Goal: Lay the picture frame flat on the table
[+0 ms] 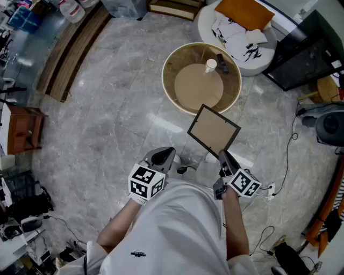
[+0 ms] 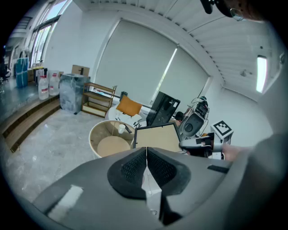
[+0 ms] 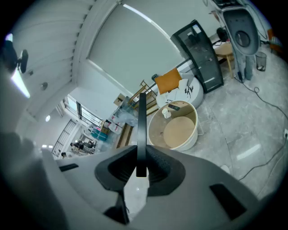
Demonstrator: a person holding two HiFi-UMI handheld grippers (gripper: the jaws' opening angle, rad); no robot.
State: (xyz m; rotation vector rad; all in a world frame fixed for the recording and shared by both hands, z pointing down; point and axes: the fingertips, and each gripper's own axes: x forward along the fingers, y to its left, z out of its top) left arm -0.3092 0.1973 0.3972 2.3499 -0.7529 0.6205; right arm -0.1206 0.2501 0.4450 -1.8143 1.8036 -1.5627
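Note:
A black picture frame [image 1: 213,130] with a tan backing hangs in the air above the floor, short of the round table [image 1: 171,58]. My right gripper [image 1: 224,159] is shut on the frame's near edge. In the right gripper view the picture frame [image 3: 141,130] runs edge-on, upward from between the pads. My left gripper [image 1: 163,157] is to the left of the frame and apart from it, shut with nothing in it. The left gripper view shows its pads [image 2: 135,168] pressed together, with the frame [image 2: 157,136] and the right gripper [image 2: 200,143] beyond. On the table stand a white cup [image 1: 210,65] and a dark remote [image 1: 221,63].
A white armchair [image 1: 205,20] with an orange cushion [image 1: 243,13] stands behind the table. A black cabinet [image 1: 303,53] is at the right, and cables [image 1: 287,156] lie on the marble floor. Wooden steps [image 1: 72,53] and a red crate [image 1: 21,129] are on the left.

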